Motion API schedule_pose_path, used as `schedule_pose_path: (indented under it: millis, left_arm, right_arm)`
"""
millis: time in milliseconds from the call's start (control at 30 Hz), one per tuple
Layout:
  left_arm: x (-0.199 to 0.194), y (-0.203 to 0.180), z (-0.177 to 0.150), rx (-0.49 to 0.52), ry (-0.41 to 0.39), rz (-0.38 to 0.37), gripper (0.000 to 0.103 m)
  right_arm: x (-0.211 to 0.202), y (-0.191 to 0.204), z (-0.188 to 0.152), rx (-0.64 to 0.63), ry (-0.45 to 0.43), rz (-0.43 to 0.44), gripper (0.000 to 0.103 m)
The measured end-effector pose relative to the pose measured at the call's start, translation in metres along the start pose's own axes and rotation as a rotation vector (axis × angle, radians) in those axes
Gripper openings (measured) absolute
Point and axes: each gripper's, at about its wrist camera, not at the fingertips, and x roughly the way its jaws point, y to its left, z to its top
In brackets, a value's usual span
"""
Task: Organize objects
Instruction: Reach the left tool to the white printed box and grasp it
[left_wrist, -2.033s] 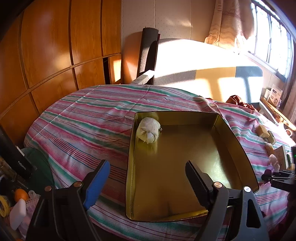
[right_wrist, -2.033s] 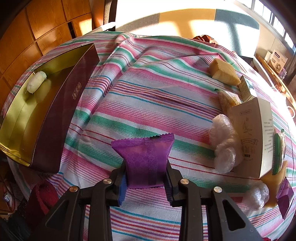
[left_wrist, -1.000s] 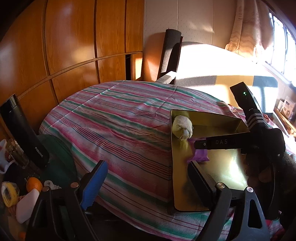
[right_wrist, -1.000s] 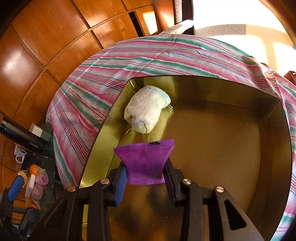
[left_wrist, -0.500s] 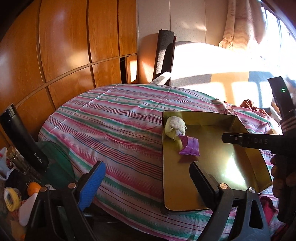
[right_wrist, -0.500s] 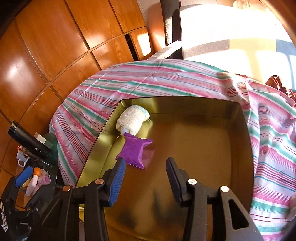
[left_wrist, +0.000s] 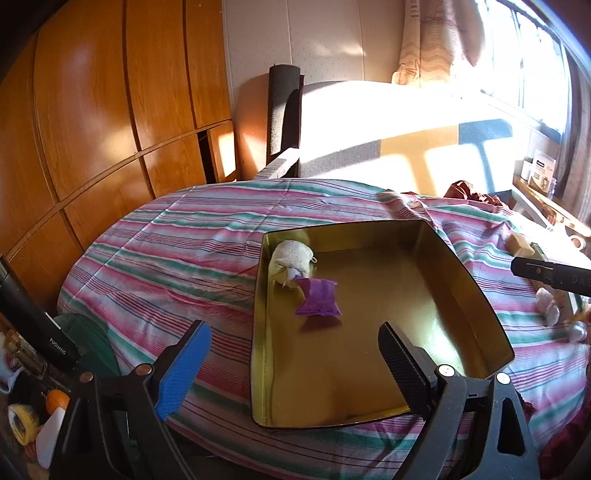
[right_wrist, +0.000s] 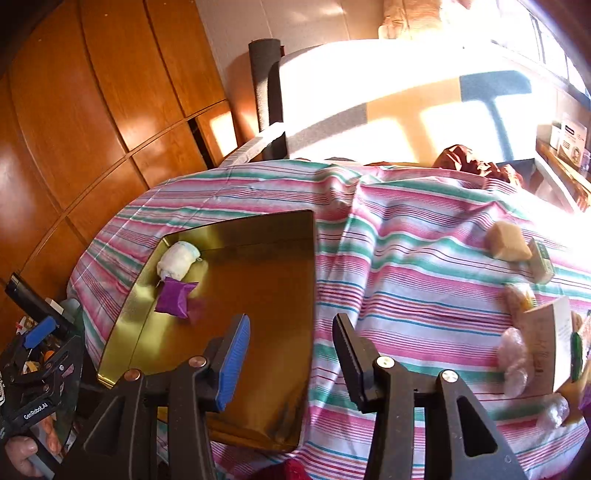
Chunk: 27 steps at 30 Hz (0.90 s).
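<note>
The left gripper (left_wrist: 291, 362) hangs over the near edge of the gold tin (left_wrist: 476, 295), its jaws spread wide with nothing between them. The right gripper (right_wrist: 291, 354) hovers above the tin's right wall (right_wrist: 308, 332), jaws apart and empty.

Inside the tin, toward eleven o'clock from the left gripper, the purple packet (left_wrist: 318, 297) lies flat on the floor. Its far corner touches the rolled white sock (left_wrist: 291, 258), which sits in the tin's far left corner.

The tin rests on the striped cloth (left_wrist: 177, 251) that covers the table. At about two to three o'clock in the right wrist view, well apart from the tin, a tan block (right_wrist: 506, 242), clear wrapped lumps (right_wrist: 515, 358) and a cardboard box (right_wrist: 550, 339) lie on the cloth.
</note>
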Motion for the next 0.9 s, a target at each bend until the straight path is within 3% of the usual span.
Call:
schedule_pose_path:
  millis: [167, 300, 600, 700, 767, 900]
  left_arm:
    - [0.002, -0.032, 0.008, 0.057, 0.008, -0.072, 0.093]
    - [0.002, -0.065, 0.017, 0.113, -0.002, -0.135, 0.093]
    - [0.011, -0.15, 0.037, 0.222, 0.018, -0.285, 0.093]
    - [0.015, -0.177, 0.04, 0.255, 0.028, -0.315, 0.093]
    - [0.018, -0.194, 0.042, 0.27, 0.038, -0.344, 0.092]
    - [0.028, -0.234, 0.046, 0.28, 0.089, -0.432, 0.091]
  right_arm:
    - [-0.029, -0.058, -0.003, 0.087, -0.047, -0.082, 0.048]
    - [-0.057, -0.118, -0.004, 0.187, -0.099, -0.191, 0.057]
    - [-0.11, -0.261, -0.031, 0.506, -0.238, -0.43, 0.058]
    - [-0.116, -0.295, -0.055, 0.65, -0.266, -0.447, 0.058]
    - [-0.123, -0.315, -0.07, 0.777, -0.307, -0.386, 0.059]
    - [-0.129, -0.329, -0.085, 0.886, -0.347, -0.328, 0.061]
